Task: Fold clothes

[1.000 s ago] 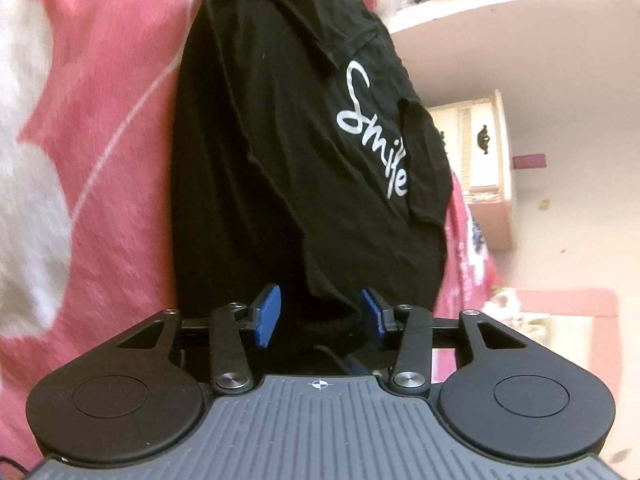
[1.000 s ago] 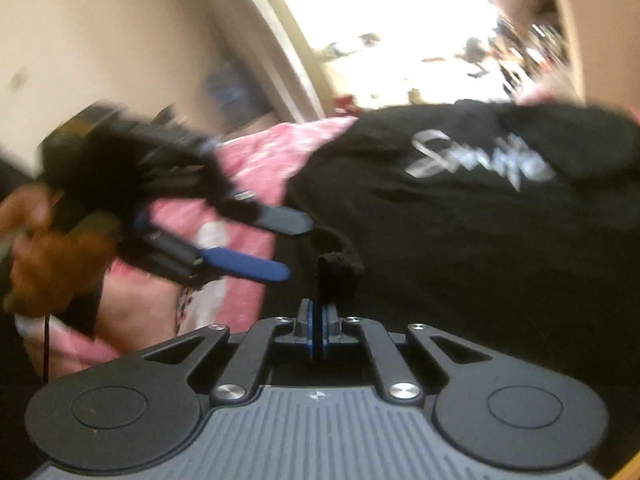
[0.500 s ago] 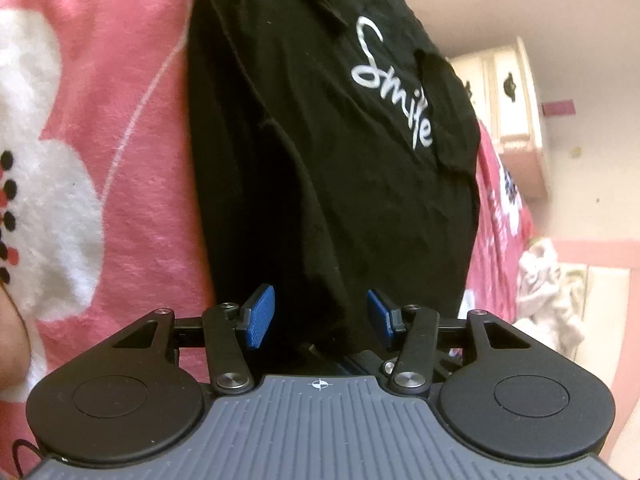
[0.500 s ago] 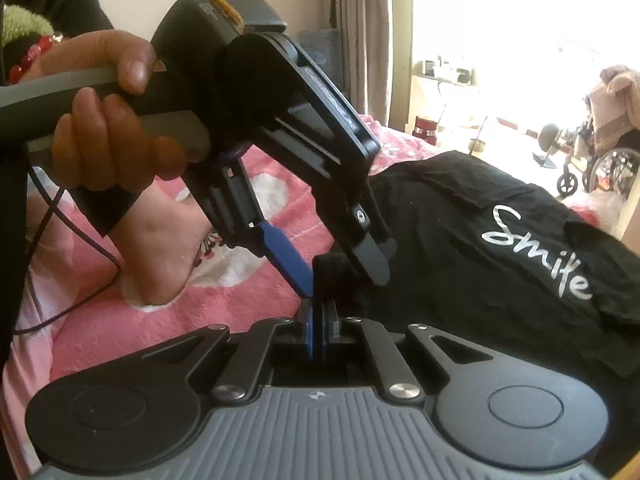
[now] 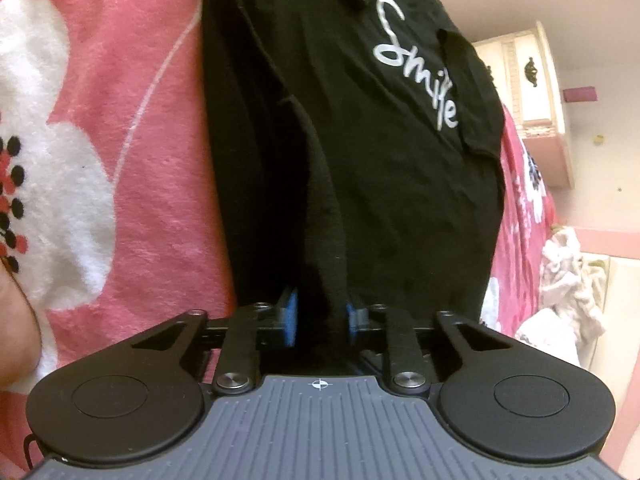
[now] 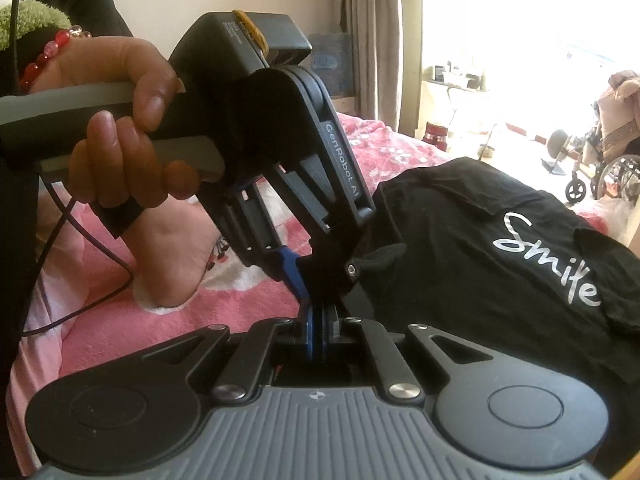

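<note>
Right now your left gripper (image 5: 319, 316), with its blue-padded fingers (image 5: 291, 314) drawn in narrowly, pinches a raised ridge of the black cotton T-shirt with the white "Smile" script (image 5: 360, 128); the fabric fills the gap between the pads. Your right gripper (image 6: 318, 334) has its blue pads pressed together on a small tuck of the same shirt's near edge, and in the right wrist view the left gripper (image 6: 308, 280) reaches down from the upper left so that its fingertips meet the cloth just above the right one's pads. Your left hand (image 6: 124, 132) wraps the grey handle of that tool, a red bead bracelet (image 6: 48, 56) on the wrist and a thin dark cable (image 6: 100, 240) trailing below it. The shirt lies spread on the pink fleece blanket with white flower shapes (image 5: 120, 120), its printed word facing up and a sleeve folded across the far side. Your bare foot (image 6: 172, 256) rests on the blanket just behind the left gripper. Farther out, a cream cabinet with a dark handle (image 5: 532, 76) stands by the wall in the left wrist view, and a wheelchair (image 6: 600, 160) sits near the bright window beyond the bed in the right wrist view.
</note>
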{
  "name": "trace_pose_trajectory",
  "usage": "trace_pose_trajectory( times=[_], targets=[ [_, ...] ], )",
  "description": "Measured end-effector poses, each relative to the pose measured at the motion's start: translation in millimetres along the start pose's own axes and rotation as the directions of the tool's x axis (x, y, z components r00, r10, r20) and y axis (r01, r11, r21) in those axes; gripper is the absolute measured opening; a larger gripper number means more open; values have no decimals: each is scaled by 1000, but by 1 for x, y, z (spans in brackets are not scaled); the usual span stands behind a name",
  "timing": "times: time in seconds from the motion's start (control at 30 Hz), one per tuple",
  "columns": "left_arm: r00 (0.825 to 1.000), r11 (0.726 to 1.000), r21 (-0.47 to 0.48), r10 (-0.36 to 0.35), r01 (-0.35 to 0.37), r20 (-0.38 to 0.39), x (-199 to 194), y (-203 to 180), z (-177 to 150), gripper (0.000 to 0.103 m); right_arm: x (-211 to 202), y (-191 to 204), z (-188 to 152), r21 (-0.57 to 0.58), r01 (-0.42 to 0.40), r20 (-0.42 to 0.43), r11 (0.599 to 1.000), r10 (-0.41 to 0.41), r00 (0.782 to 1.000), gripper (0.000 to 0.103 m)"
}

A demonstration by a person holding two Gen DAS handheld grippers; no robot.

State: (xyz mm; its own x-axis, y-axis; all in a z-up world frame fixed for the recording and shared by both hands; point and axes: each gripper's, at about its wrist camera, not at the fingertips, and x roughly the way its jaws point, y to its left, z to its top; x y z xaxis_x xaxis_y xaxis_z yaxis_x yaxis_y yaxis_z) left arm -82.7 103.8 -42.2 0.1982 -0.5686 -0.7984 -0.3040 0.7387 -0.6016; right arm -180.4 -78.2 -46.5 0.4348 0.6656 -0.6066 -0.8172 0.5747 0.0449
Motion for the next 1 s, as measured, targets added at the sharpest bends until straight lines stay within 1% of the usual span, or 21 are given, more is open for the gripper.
trace_pose_trajectory(
  times=[0.1,0.2,0.37,0.4,0.43,0.47,0.5,0.53,0.57,0.63,0.73,0.8,0.83,0.93,0.97,1.0],
  targets=[
    [1000,1000,13,17,-17,13,-2,-3,-1,6,-1,-1,-1,11,1,-1,1000,-1,1000,4],
    [1000,1000,-4,24,-24,18,-3,-1,0,5,-2,-4,-3,35,11,-5,999,-11,1000,5],
    [998,999,-5,52,-52,39,-6,0,-2,4,-6,-23,-10,154,90,-14,984,-88,996,7],
    [997,998,-2,59,-59,43,-7,0,-3,4,-7,-26,-12,178,106,-17,978,-105,994,10],
    [997,998,1,68,-68,47,-8,0,-4,3,-8,-30,-14,202,122,-21,972,-120,993,19],
    [996,997,4,78,-78,51,-9,0,-6,3,-9,-34,-15,226,138,-25,964,-136,990,26],
    [995,996,9,89,-90,53,-10,0,-8,3,-12,-41,-18,267,179,-32,947,-176,984,38],
    [994,995,15,99,-100,53,-11,0,-9,3,-18,-51,-24,324,214,-39,921,-213,976,40],
    [992,994,21,110,-111,54,-12,-1,-11,3,-26,-61,-30,384,244,-46,890,-245,968,40],
    [990,991,37,130,-132,57,-15,-1,-15,3,-41,-83,-42,499,297,-67,814,-305,950,41],
    [985,984,68,159,-163,63,-17,-3,-21,3,-79,-116,-70,660,358,-115,660,-383,917,41],
    [983,980,88,174,-179,65,-18,-3,-24,3,-110,-135,-93,739,391,-155,549,-426,891,41],
    [981,978,97,180,-186,65,-19,-3,-26,3,-125,-141,-104,771,397,-170,498,-439,882,41],
    [978,972,113,199,-205,62,-17,-2,-29,3,-166,-159,-139,849,396,-210,349,-465,860,41],
    [976,969,119,209,-215,60,-16,-2,-30,3,-178,-163,-151,874,382,-220,299,-459,861,41],
    [974,966,127,219,-225,59,-15,-2,-31,3,-184,-165,-161,893,367,-227,261,-445,866,41]
  ],
)
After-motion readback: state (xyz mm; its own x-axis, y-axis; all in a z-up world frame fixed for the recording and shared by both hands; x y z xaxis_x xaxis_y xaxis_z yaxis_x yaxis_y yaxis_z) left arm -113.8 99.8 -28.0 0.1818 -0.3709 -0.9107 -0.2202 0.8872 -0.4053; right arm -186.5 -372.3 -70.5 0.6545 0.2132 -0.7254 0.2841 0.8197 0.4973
